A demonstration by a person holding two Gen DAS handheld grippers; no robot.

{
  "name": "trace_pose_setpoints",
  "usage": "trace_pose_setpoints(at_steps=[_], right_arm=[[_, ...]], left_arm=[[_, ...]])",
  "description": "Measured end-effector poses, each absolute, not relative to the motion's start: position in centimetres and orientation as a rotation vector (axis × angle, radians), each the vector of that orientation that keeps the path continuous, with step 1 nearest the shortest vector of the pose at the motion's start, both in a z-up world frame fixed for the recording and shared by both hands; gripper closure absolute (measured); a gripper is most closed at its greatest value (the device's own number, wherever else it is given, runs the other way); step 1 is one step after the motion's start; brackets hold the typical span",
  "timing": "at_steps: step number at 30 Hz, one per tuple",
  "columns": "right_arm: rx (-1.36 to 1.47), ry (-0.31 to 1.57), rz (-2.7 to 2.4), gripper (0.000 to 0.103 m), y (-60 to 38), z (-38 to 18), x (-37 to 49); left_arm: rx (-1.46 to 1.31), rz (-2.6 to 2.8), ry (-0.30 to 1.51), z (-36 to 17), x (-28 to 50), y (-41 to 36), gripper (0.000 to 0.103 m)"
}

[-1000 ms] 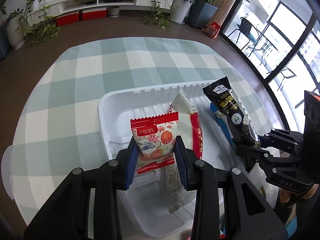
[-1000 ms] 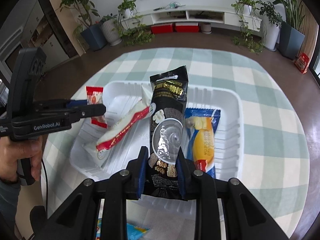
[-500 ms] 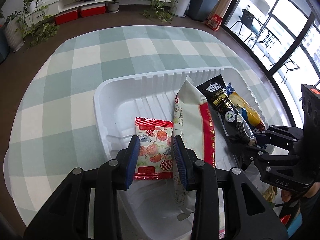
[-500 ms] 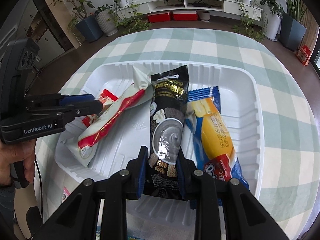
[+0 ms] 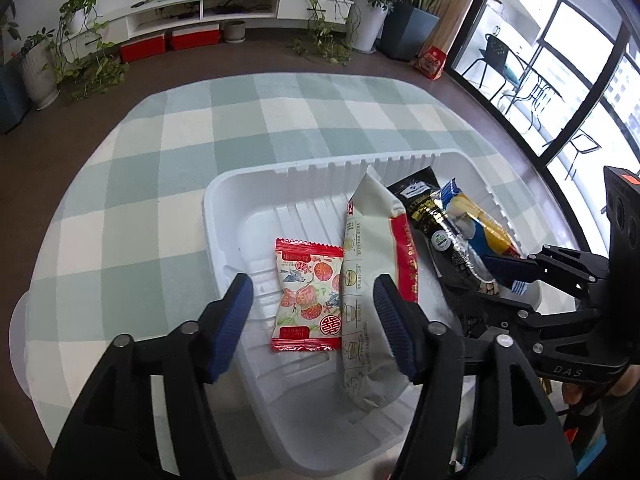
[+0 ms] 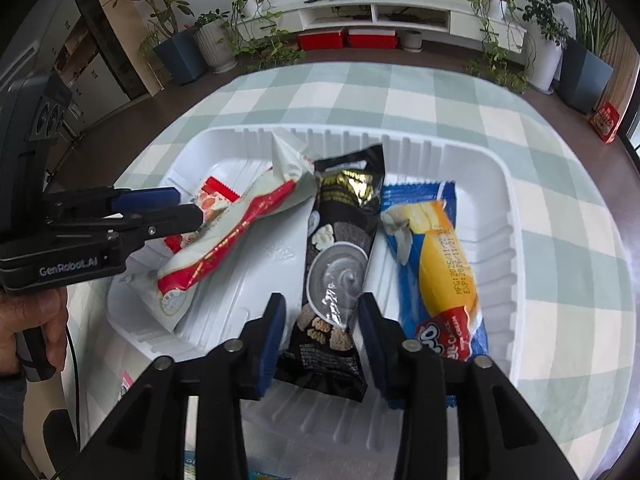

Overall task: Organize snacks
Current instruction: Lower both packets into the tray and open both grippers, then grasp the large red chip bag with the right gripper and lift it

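Snack packets lie in a white plastic tray [image 5: 224, 216] that rests on a table covered with a green-and-white checked cloth [image 5: 160, 152]. Four packets are in the tray: a small red-and-white fruit-print sachet [image 5: 308, 294] toward the left side, a long white-and-red packet [image 5: 372, 280] just beside it and overlapping its right edge, a black sesame-snack packet [image 6: 340, 264] near the middle, and a blue-and-yellow cream cake bar [image 6: 436, 268] toward the right wall. The white-and-red packet lies diagonally, its far end touching the top of the black packet. The black packet's near end overhangs the tray's near rim. The left gripper [image 5: 312, 316] has its blue-padded jaws spread apart, one on each side of the fruit-print sachet, with clear gaps to the sachet on both sides; its right jaw is over the white-and-red packet. The right gripper [image 6: 320, 328] also has its jaws apart, straddling the lower part of the black packet, which lies between them with a narrow gap at each pad. In the right wrist view, a hand [image 6: 28, 320] grips the handle of the left gripper at the tray's left edge.
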State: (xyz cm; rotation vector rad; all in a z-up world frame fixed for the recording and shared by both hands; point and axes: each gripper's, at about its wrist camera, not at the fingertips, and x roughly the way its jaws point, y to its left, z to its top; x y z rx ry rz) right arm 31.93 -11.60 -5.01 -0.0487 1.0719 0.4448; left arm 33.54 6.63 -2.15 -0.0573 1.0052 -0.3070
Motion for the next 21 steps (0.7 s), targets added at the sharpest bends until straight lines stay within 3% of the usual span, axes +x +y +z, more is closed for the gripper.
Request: trace_pose_setpoints(at_steps=[3, 5, 7, 11, 13, 17, 21], right_arm=[[-0.037, 1.018, 0.441, 0.048, -12.4, -2.9, 31.3], [-0.022, 0.964, 0.427, 0.04, -13.4, -1.0, 30.7], [0.004, 0.89, 0.423, 0.036, -14.9, 1.3, 29.7], [0.074, 0.743, 0.42, 0.017, -18.9, 4.9, 26.2], [0.125, 0.698, 0.419, 0.012, -21.1, 5.7, 23.9], [0.244, 0.739, 0.432, 0.011, -24.2, 4.5, 19.0], [0.312, 0.75, 0.396, 0.011, -25.2, 1.7, 13.0]], left_arm=[[-0.075, -0.327, 0.93, 0.0, 31.5, 7.1, 0.019], [-0.074, -0.326, 0.864, 1.6, 29.4, 7.4, 0.001], [-0.061, -0.329, 0.794, 3.0, 27.0, 7.6, 0.0], [0.004, -0.277, 0.649, 4.5, 21.2, 7.5, 0.0], [0.012, -0.249, 0.62, 4.5, 18.5, 7.4, 0.0], [-0.037, -0.166, 0.753, 3.0, 14.4, 7.3, 0.0], [-0.211, -0.169, 0.76, 1.0, 8.9, 8.1, 0.0]])
